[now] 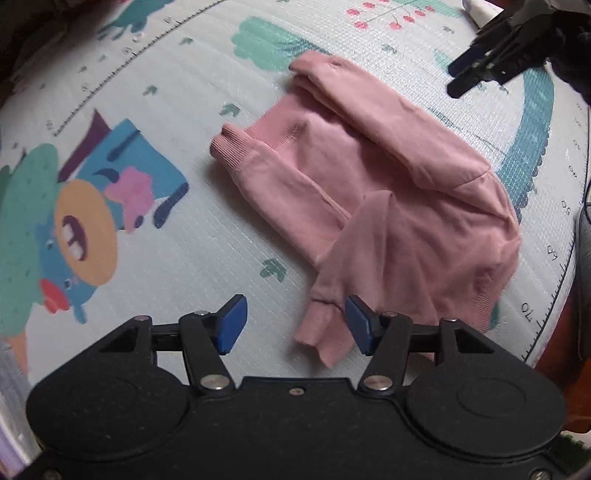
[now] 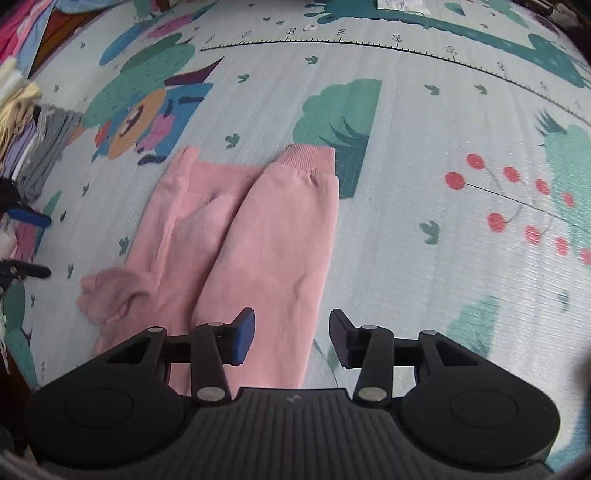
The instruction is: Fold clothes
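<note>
On my left gripper (image 1: 291,325) the jaws stand half apart and grip nothing; the blue pads (image 1: 232,325) are bare, and one ribbed cuff (image 1: 325,332) of the sweater (image 1: 369,177) lies on the mat just under the gap, beside the right pad. The sweater is pink, of soft knit cotton, with ribbed cuffs and a ribbed hem. It lies in the middle of the mat (image 1: 192,229), partly folded: both sleeves are laid across the body and the cloth is a little wrinkled.

The mat is a foam play mat on the floor, pale blue-grey with a fine woven-looking grid texture. At its left is printed a cartoon lion (image 1: 81,229) with an orange mane, then small green leaves, a green bush (image 1: 266,44), and red cherries (image 1: 388,16) at the far right. A black ruler line (image 1: 122,62) runs along the mat; in the right wrist view I can read on it 80, 70, 60 and 50.

In that view, at the left edge, there is a stack of folded clothes (image 2: 40,147), grey, lilac and yellow. Next comes the sweater, then my right gripper (image 2: 291,338), whose jaws are also moderately apart and empty, above the lower edge of the sweater.
</note>
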